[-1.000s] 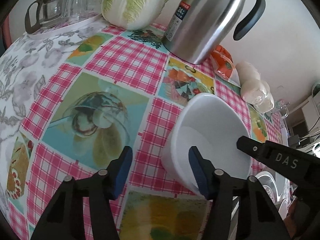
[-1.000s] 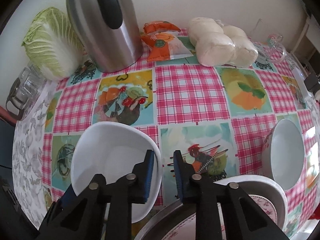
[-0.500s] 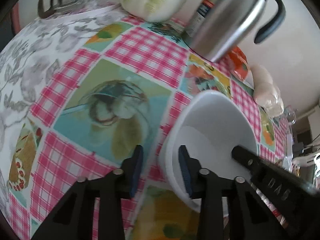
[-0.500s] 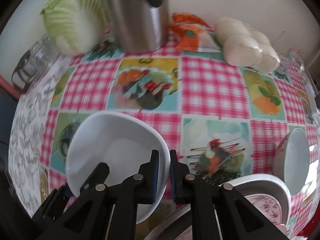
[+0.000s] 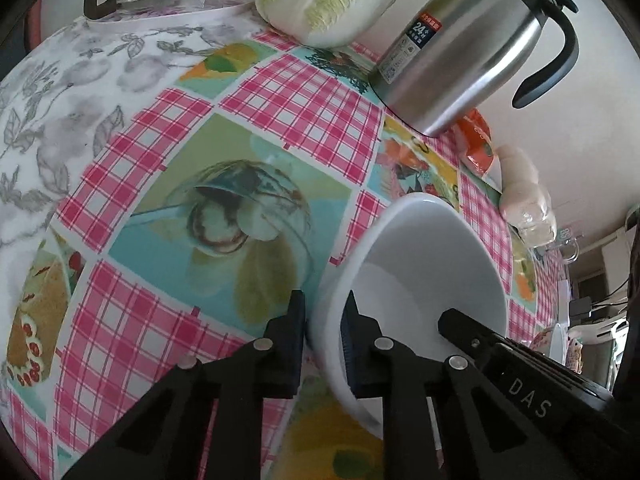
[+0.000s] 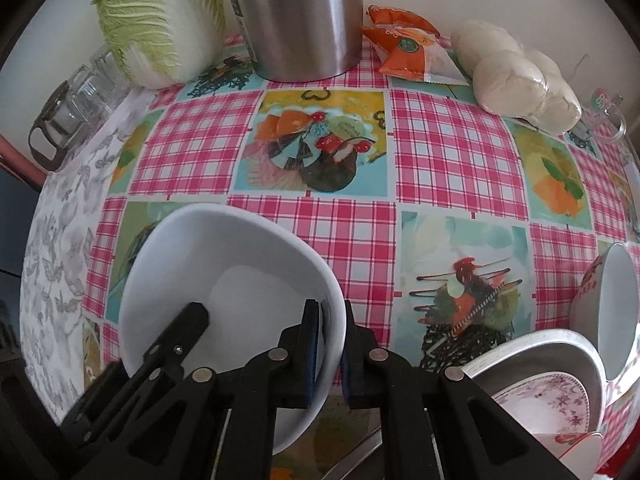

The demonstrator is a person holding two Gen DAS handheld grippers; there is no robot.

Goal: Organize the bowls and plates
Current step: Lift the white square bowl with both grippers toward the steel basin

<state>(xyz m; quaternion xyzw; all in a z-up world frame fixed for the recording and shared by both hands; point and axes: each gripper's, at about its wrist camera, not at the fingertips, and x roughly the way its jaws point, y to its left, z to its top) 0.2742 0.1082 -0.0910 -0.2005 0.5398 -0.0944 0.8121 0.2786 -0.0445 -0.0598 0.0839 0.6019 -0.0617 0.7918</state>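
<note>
We've got the white bowl (image 6: 224,280) gripped from both sides, sitting on the checked cloth (image 6: 352,236) in front of the steel jug (image 6: 304,16), on the cabbage (image 6: 160,20) side of it. Right gripper (image 6: 331,320) is clamped on the bowl's rim, one pad inside, one outside. Left gripper (image 5: 323,320) straddles the opposite rim with its jaws closing; outer pad looks against the wall, whether the inner one presses yet we cannot tell.

To do this well, we let the left finish biting before any lift, or the bowl will swing on the right pads alone. Glazed rim is probably slick, so we keep both grips low on the wall and lift level, both hands together.

Likely target is the dish stack (image 6: 552,380) on the side of the bowl away from the cabbage, with a patterned bowl (image 6: 612,304) leaning at its far edge. We go up first, then across, clearing the stack's rim. Watch the patterned bowl: a knock could tip it.
</note>
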